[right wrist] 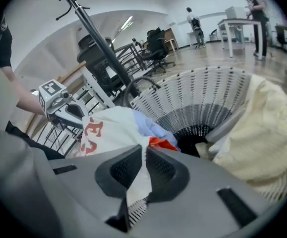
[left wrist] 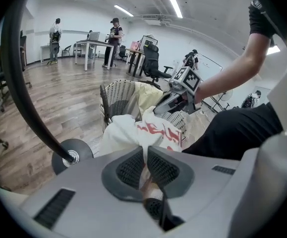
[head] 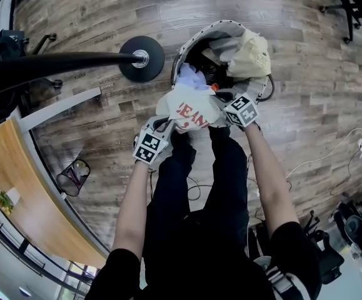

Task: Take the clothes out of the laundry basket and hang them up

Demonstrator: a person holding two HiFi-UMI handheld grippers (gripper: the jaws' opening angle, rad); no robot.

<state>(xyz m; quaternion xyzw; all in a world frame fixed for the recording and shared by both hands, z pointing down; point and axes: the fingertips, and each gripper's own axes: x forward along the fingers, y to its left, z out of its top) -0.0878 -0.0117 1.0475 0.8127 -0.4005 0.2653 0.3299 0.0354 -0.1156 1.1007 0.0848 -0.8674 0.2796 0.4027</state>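
Just above the laundry basket (right wrist: 202,93), a white shirt with red lettering (head: 190,108) is bunched between both tools: left tool (left wrist: 145,157) clamped on one edge, right tool (right wrist: 144,165) on the other. A cream garment (head: 251,56) drapes the basket's rim.

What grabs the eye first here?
The white shirt with red print, pinched at both ends by the left gripper and right gripper, at the basket's near edge. Next, a cream garment draped over the basket's rim, and a black stand base left of it.
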